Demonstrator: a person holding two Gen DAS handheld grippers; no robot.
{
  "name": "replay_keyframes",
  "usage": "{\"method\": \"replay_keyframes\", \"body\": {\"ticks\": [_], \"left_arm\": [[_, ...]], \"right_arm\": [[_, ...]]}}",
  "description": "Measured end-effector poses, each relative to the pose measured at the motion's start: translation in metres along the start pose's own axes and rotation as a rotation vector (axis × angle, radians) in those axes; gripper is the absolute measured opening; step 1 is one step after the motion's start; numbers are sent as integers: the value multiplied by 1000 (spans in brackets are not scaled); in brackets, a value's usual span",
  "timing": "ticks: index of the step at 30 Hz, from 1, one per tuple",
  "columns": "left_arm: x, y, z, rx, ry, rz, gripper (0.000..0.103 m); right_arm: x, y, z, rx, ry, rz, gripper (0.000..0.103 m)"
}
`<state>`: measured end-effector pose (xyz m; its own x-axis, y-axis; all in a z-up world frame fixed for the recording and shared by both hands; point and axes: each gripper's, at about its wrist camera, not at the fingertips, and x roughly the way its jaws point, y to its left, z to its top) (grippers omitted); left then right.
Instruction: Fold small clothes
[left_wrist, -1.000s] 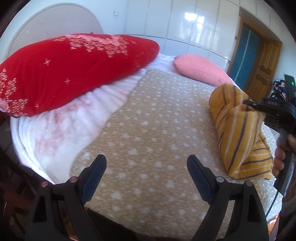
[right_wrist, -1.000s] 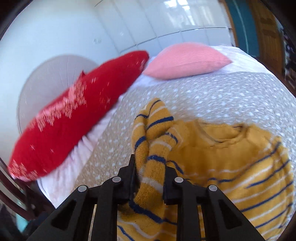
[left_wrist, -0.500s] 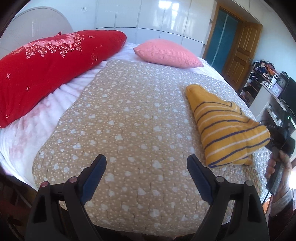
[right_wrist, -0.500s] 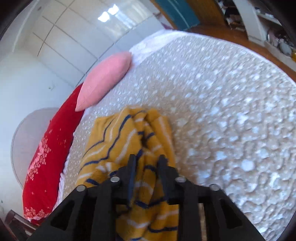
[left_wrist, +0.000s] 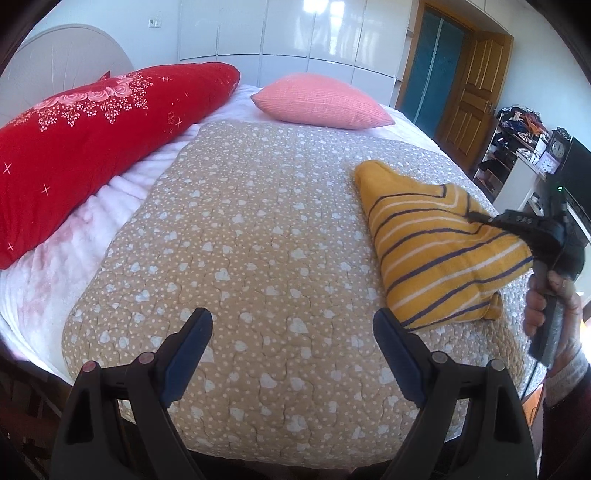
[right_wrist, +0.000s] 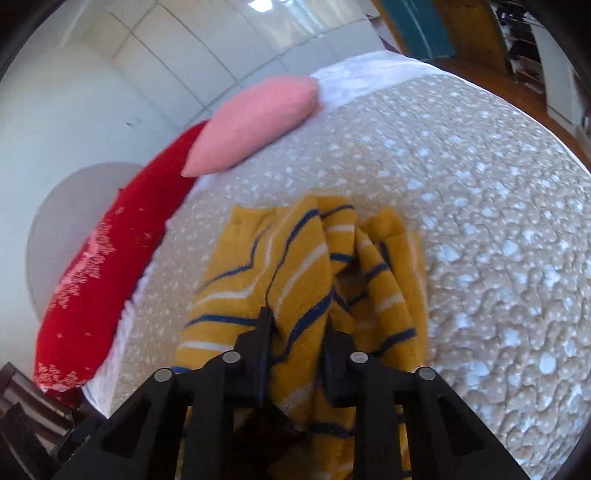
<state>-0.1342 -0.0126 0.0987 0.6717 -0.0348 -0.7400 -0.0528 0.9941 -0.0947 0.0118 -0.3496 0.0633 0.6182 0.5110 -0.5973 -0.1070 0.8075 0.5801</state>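
Striped sweater (left_wrist: 436, 251) bunched on bed quilt (left_wrist: 258, 229), well right of red pillow (left_wrist: 92, 147).
Right gripper (right_wrist: 297, 328) clamps a fold; left gripper (left_wrist: 291, 339) gapes wide, empty. Best lay garment flat, then pinch the free edge.

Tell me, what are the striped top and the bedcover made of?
The yellow striped sweater looks like a soft, fuzzy knit, thick and matte, draping limply from the right gripper. The beige bedspread seems to be quilted cotton, puckered along stitched lines, printed with white hearts and dots.
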Motion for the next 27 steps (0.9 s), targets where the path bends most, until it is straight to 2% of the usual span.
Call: {"method": "replay_keyframes", "body": {"ticks": [3, 6, 11, 12, 13, 14, 15, 17, 19, 22, 24, 27], "left_arm": [[5, 0, 2, -5, 9, -4, 88], [11, -6, 4, -9, 20, -26, 88], [23, -25, -1, 27, 54, -67, 88], [24, -28, -2, 35, 58, -69, 88], [25, -30, -2, 42, 59, -70, 88], [26, -33, -2, 47, 58, -70, 88], [26, -33, -2, 48, 57, -70, 88], [27, -34, -1, 44, 57, -73, 88], [29, -35, -1, 40, 59, -75, 88], [32, -39, -1, 37, 70, -88, 88], [32, -43, 0, 42, 72, -103, 88], [32, -50, 4, 63, 60, -134, 88]], "right_arm": [[-25, -12, 3, 11, -60, 5, 18], [-38, -47, 1, 75, -95, -25, 17], [-23, -100, -16, 180, -61, -89, 17], [-21, -103, -20, 182, -53, -88, 19], [-24, -103, -21, 181, -59, -101, 28], [-31, -99, -19, 168, -71, -122, 43], [-38, -94, -15, 156, -85, -133, 47], [-58, -78, -8, 121, -132, -145, 47], [-82, -57, 1, 70, -184, -126, 43], [-99, -26, 1, 4, -183, -13, 20], [-89, -16, -6, -11, -151, 20, 19], [-54, -39, -29, 59, -60, -44, 19]]}}
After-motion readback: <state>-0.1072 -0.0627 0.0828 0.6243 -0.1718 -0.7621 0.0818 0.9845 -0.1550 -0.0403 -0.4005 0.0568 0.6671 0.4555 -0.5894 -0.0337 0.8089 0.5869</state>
